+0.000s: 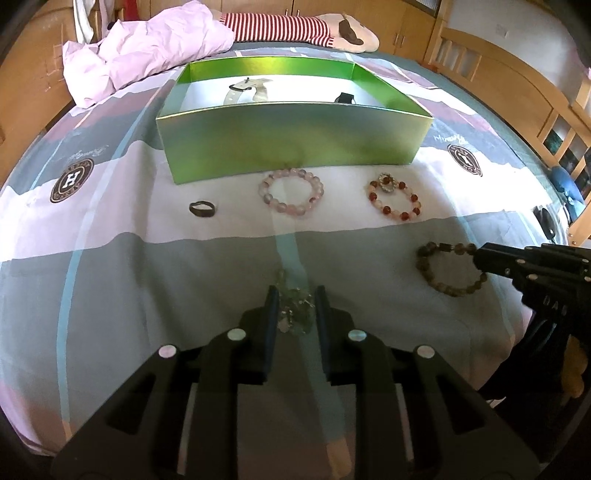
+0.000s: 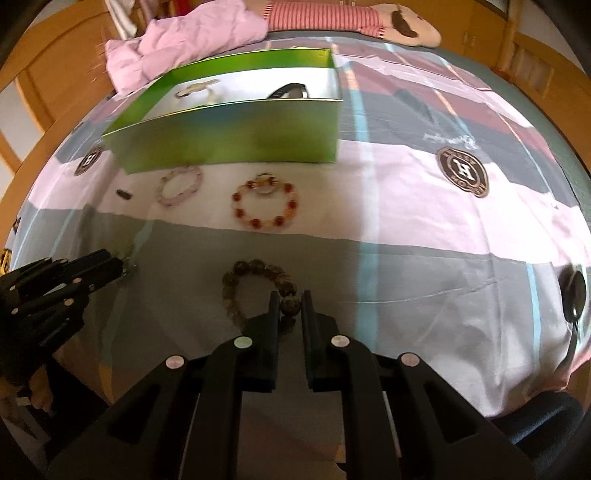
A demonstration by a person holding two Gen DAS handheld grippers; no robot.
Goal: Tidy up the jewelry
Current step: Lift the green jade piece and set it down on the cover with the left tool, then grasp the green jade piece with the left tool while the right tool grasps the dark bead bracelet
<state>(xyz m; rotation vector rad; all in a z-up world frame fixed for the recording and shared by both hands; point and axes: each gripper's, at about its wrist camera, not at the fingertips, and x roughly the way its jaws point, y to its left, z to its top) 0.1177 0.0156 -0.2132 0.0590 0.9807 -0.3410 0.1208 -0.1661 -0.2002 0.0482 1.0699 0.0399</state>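
A green box (image 1: 291, 142) stands on the bed with a white watch (image 1: 245, 90) and a dark item (image 1: 344, 98) inside. In front of it lie a dark ring (image 1: 202, 208), a pink bead bracelet (image 1: 291, 192) and a red-and-white bead bracelet (image 1: 393, 198). My left gripper (image 1: 295, 306) is shut on a greenish bead piece (image 1: 295, 310). My right gripper (image 2: 290, 306) is shut on a brown bead bracelet (image 2: 258, 288), which lies on the sheet; it also shows in the left wrist view (image 1: 448, 267).
A pink quilt (image 1: 144, 51) and a striped plush toy (image 1: 295, 27) lie behind the box. Wooden bed rails (image 1: 517, 85) run along the right side. A dark object (image 2: 574, 291) lies near the right edge of the bed.
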